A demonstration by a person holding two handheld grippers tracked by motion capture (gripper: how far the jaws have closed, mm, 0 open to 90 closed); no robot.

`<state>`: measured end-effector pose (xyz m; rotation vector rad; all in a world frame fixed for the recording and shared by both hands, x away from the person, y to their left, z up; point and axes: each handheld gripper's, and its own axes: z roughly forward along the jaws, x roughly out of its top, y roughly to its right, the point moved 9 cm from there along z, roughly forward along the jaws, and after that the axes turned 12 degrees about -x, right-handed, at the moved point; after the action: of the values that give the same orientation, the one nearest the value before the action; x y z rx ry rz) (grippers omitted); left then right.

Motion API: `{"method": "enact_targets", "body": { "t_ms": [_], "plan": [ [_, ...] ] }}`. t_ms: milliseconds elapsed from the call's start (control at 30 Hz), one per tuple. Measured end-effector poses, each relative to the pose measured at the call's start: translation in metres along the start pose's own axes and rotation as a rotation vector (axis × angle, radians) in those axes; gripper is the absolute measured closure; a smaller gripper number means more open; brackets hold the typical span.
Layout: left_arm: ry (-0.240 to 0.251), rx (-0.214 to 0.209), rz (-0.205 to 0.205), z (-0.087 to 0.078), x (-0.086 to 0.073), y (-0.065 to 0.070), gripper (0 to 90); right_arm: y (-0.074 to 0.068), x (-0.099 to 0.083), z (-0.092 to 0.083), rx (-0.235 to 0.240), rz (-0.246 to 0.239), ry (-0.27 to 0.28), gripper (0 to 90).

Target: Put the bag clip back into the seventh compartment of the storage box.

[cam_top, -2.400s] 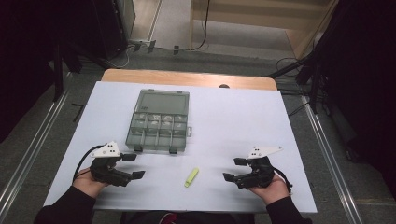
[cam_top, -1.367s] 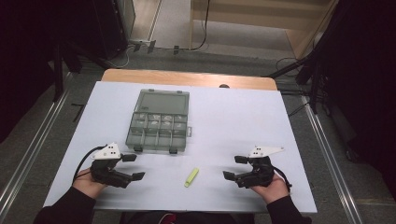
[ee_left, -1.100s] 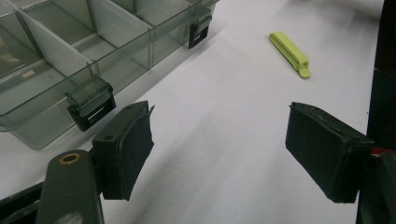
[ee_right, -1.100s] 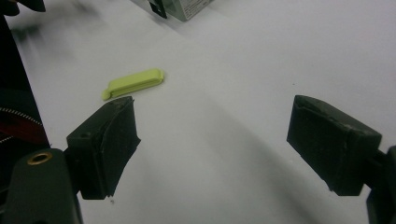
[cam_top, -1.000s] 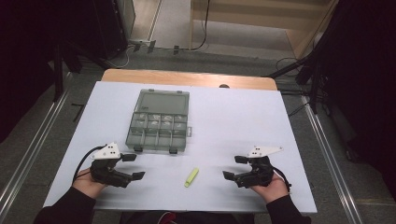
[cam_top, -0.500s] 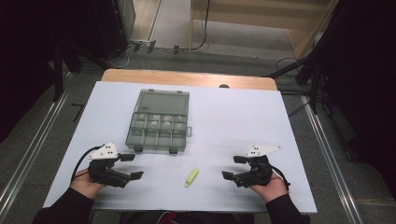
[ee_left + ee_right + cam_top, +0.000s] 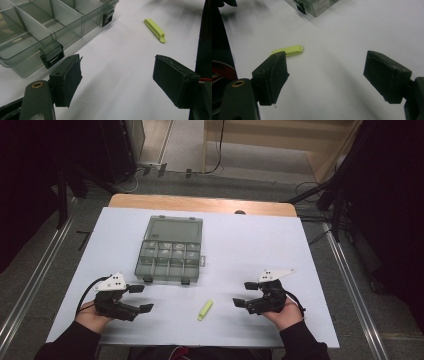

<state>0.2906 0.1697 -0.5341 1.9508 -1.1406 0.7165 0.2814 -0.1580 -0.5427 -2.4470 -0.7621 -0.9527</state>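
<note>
High view. Table covered in white. Left gripper low at the near left edge, held in a hand, jaws spread, nothing between them. Right gripper at the near right, in the other hand, jaws likewise spread and empty. The two point inward toward each other. Between them, nearer the front edge, a small lime-green clip lies flat on the table, touching neither gripper. Behind it, toward the middle of the table, a clear grey compartment box stands with its lid laid back; small items show in some cells, too small to tell what.

Left gripper view. Both black jaws wide apart over bare table. The compartment box sits upper left, just beside the left jaw; two dark latches hang on its front wall. The green clip lies upper right, well apart from the jaws.

Right gripper view. Jaws released, wide gap, nothing held. The green clip lies just beyond the tip of the left jaw, partly hidden by it; contact cannot be told. A corner of the box at the top edge, blurred.
</note>
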Motion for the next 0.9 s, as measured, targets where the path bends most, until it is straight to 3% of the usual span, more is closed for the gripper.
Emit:
{"method": "enact_targets", "body": {
  "t_ms": [667, 900],
  "plan": [
    [-0.007, -0.005, 0.001, 0.002, 0.001, -0.001, 22.3, -0.007, 0.019, 0.016, 0.029, -0.056, -0.013, 20.8],
    [-0.003, -0.008, 0.0, 0.002, 0.002, -0.001, 22.3, -0.015, 0.026, 0.022, 0.051, -0.073, -0.022, 20.8]
  ]
}}
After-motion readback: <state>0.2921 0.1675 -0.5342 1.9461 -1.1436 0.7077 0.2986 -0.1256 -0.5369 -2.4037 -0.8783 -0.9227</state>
